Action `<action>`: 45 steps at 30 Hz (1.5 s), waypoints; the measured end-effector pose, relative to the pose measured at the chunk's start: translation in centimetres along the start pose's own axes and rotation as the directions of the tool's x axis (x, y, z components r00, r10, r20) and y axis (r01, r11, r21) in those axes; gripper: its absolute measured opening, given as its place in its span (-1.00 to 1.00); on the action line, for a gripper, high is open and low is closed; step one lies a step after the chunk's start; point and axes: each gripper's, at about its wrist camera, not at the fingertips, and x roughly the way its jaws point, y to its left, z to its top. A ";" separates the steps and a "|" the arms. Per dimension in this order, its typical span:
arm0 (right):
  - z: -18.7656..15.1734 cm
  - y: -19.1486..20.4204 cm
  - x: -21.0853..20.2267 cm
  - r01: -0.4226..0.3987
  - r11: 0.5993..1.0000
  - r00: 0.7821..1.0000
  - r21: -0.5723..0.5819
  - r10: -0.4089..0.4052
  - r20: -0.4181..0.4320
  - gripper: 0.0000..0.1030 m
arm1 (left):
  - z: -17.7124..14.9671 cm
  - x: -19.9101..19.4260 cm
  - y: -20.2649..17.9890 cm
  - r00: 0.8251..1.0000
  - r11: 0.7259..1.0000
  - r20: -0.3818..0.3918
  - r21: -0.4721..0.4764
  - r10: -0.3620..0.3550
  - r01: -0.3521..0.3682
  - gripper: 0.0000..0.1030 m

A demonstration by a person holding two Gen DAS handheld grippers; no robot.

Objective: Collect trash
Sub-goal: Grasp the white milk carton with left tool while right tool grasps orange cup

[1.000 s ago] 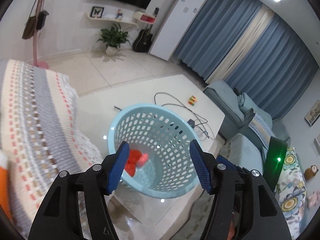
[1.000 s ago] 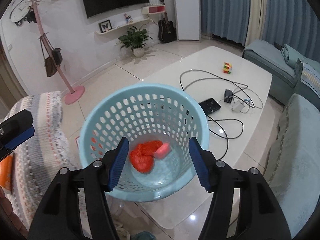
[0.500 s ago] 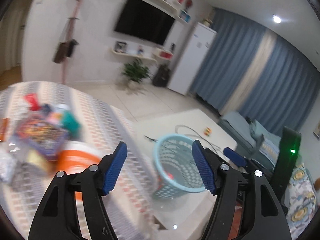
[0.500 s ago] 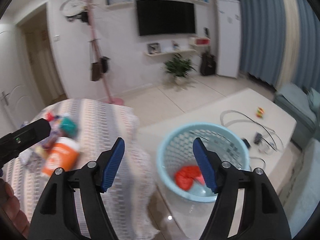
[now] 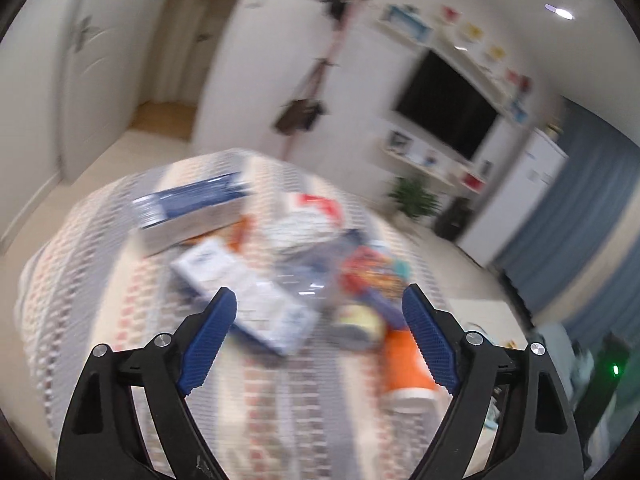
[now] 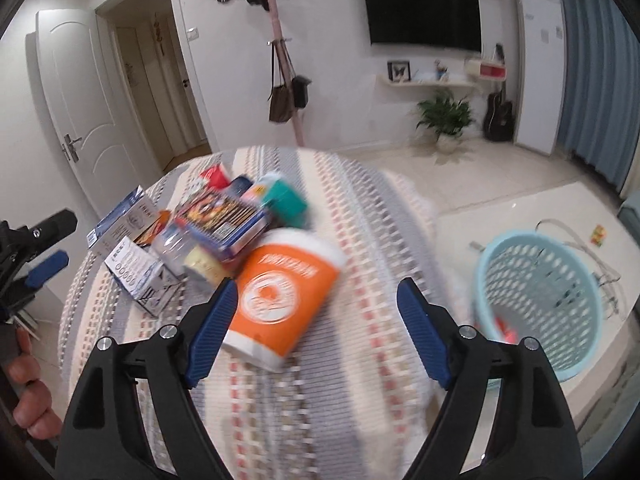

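One orange cup point(image 6: 282, 296); one blue basket point(image 6: 538, 304); two handbags point(image 6: 288, 98)

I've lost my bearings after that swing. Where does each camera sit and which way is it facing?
Left wrist: on the left hand-held gripper, angled down at blurred packaging on the striped cover; only its own opening, empty jaws show.
Right wrist: on the right hand-held gripper, angled down at the orange cup, blue basket at right; jaws opening, empty; the left gripper and a hand at the left edge.
Shared: orange cup, boxes, striped cover, television.
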 end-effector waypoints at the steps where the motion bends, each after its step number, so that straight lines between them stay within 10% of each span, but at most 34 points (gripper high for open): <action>1: -0.2 0.5 0.8 -0.002 1.000 1.000 0.010 0.002 -0.016 0.51 | 0.3 0.3 1.2 1.000 1.000 -0.005 -0.021 0.017 -0.017 0.61; 13: -1.9 1.9 4.4 -0.005 0.999 0.997 0.042 0.008 -0.082 0.52 | 1.3 6.5 5.1 0.983 0.975 -0.105 -0.149 0.150 -0.165 0.61; 29: -1.3 1.9 6.2 0.003 0.999 0.992 0.053 0.004 -0.124 0.52 | 1.2 11.7 3.1 0.941 0.954 -0.176 -0.037 0.288 -0.298 0.58; 40: -1.2 1.3 6.9 -0.049 0.998 0.984 0.030 0.053 -0.170 0.32 | -0.8 9.1 1.9 0.960 0.971 -0.228 0.209 0.160 -0.112 0.30; 45: -1.4 1.4 6.4 -0.049 0.999 0.984 -0.018 0.045 -0.173 0.30 | -2.5 6.9 0.7 0.964 0.939 -0.254 0.343 0.078 0.014 0.25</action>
